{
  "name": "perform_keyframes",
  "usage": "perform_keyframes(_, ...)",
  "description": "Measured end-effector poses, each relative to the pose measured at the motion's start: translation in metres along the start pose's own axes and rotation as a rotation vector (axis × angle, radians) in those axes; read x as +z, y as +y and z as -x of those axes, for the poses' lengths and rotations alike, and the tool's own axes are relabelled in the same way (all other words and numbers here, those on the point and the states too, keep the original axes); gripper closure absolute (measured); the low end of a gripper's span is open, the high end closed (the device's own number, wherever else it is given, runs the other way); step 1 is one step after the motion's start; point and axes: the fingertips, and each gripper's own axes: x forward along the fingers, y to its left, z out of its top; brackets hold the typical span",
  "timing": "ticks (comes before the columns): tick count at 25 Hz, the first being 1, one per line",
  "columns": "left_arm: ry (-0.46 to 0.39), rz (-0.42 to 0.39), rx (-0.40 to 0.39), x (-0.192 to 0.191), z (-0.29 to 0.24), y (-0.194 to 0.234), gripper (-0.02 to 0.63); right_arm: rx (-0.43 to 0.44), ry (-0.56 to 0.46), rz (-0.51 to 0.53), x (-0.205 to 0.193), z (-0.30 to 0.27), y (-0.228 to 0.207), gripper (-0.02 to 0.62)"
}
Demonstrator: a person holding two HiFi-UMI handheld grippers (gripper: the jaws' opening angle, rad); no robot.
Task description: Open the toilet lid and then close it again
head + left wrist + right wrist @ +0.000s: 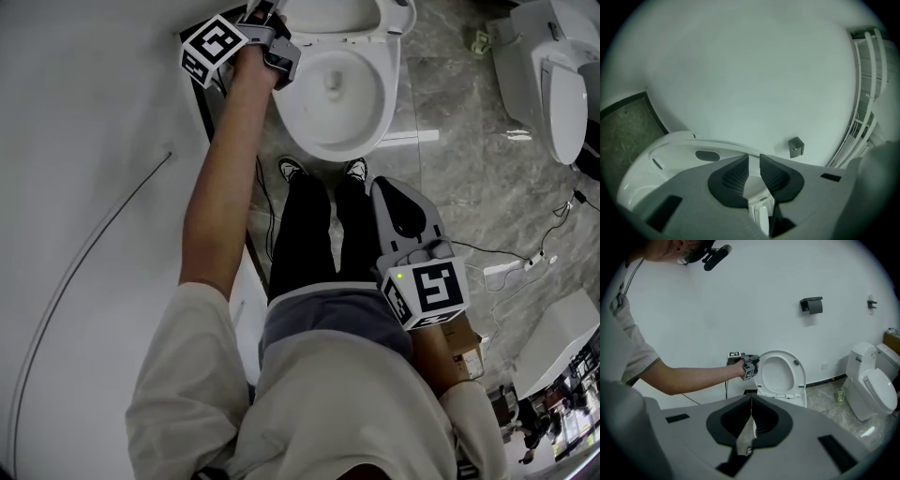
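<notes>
The white toilet bowl (333,94) stands against the wall. Its seat (799,376) and lid (777,373) are raised upright. My left gripper (265,9) reaches the left rim of the raised lid (679,154). In the left gripper view its jaws (754,161) stand a narrow gap apart, with white rim showing between them; I see no pad pressing on it. The right gripper view shows that gripper (752,361) beside the lid's left edge. My right gripper (386,183) hangs back over the person's legs, shut with nothing in it (751,401).
A second toilet (553,84) stands to the right. A dark paper holder (812,305) is on the wall above. Cables and a white plug strip (511,270) lie on the marble floor. The person's shoes (323,171) sit just before the bowl. A white wall fills the left.
</notes>
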Motion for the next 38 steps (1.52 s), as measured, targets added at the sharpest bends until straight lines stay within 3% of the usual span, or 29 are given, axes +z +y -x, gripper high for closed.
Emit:
perform_keyframes(4,0.009,-0.014,0.003,0.003,-0.006,0.003,0.546,-0.008,0.000,-0.006,-0.008,0.005,0.000,0.584)
perform_keyframes(8,0.050,-0.080,0.021,0.005,-0.010,0.006,0.560,-0.007,0.011,-0.004,-0.018,0.012,-0.002,0.584)
perform_keyframes(10,0.025,-0.073,0.002,0.014,-0.007,0.000,0.596,-0.012,0.012,-0.009,-0.020,0.017,-0.003,0.584)
perform_keyframes(13,-0.031,-0.094,-0.060,0.032,0.007,-0.022,0.600,-0.014,0.007,-0.008,-0.021,0.023,-0.003,0.584)
perform_keyframes(17,0.014,-0.316,-0.089,0.037,0.039,-0.048,0.600,-0.003,-0.003,-0.006,-0.021,0.024,0.003,0.584)
perform_keyframes(23,0.181,-0.808,-0.038,0.011,0.091,-0.070,0.600,0.025,-0.021,-0.001,-0.007,0.025,0.018,0.584)
perform_keyframes(27,0.288,-1.132,-0.019,0.004,0.090,-0.080,0.601,0.035,-0.016,0.015,0.006,0.018,0.029,0.585)
perform_keyframes(31,0.355,-1.251,-0.048,0.015,0.065,-0.082,0.600,0.028,-0.023,0.030,0.023,0.007,0.046,0.586)
perform_keyframes(38,0.443,-1.325,-0.026,0.031,0.015,-0.059,0.600,0.029,-0.024,0.031,0.039,-0.014,0.069,0.584)
